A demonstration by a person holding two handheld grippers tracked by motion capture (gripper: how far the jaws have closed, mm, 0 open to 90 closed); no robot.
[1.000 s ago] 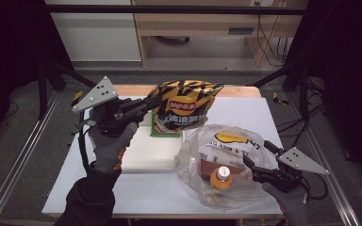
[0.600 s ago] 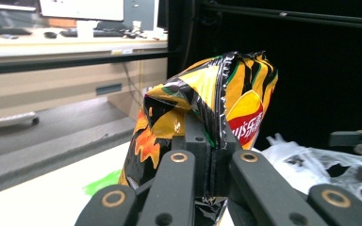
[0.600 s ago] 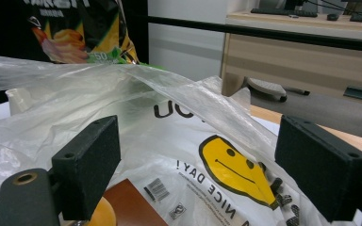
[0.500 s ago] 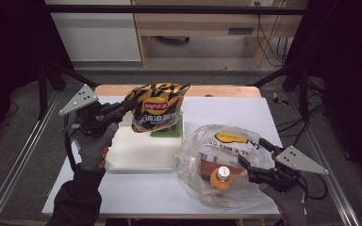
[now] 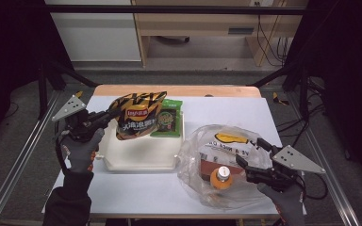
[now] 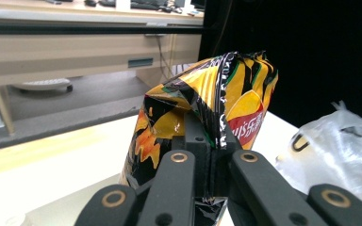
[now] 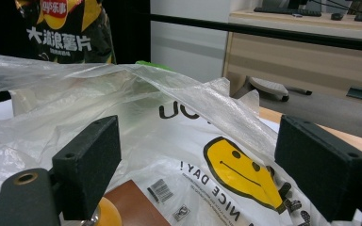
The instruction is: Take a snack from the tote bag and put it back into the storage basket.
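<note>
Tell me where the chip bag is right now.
High view, left of centre: the chip bag hangs in the left hand-held gripper, above the white tray, beside the green packet.

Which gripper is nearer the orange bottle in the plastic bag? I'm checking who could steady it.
Right. The right gripper sits open just beside the orange bottle, at the clear plastic bag. The left gripper is across the table, shut on the chip bag.
</note>
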